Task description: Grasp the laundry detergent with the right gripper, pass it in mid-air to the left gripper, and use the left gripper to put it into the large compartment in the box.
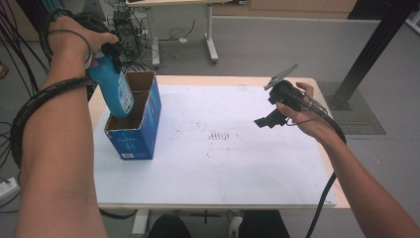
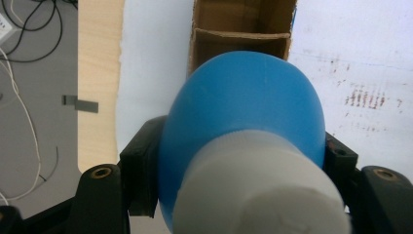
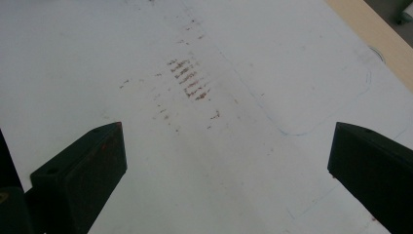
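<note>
While the left hand-held gripper (image 1: 101, 52) is clamping a blue bottle (image 1: 115, 89) near its white cap end, the bottle is hanging base-down in the upper left of the high view, its long axis tilting slightly toward the lower right as its lower end is dipping into a blue cardboard box (image 1: 134, 130). In the left gripper view the black jaws are pressing both sides of the bottle (image 2: 243, 122), just below the white cap (image 2: 260, 190), and straight beyond the rounded body the open box (image 2: 241, 34) is showing its brown inner walls and a cardboard divider (image 2: 238, 36). The bottle is heading for the nearer compartment, on this side of that divider, so the move, in my judgement, is turning on keeping the base clear of the divider and the rim as it is going down along its own axis.

Over at the right of the high view, the right hand-held gripper (image 1: 270, 119) is hovering above the bench (image 1: 218, 168), well apart from the box, so the left hand is by far the nearer. Its jaws are standing wide with nothing between them, pointing at the stained white sheet (image 3: 204, 126) that is covering the bench. Nothing else is standing in the way of the bottle.
</note>
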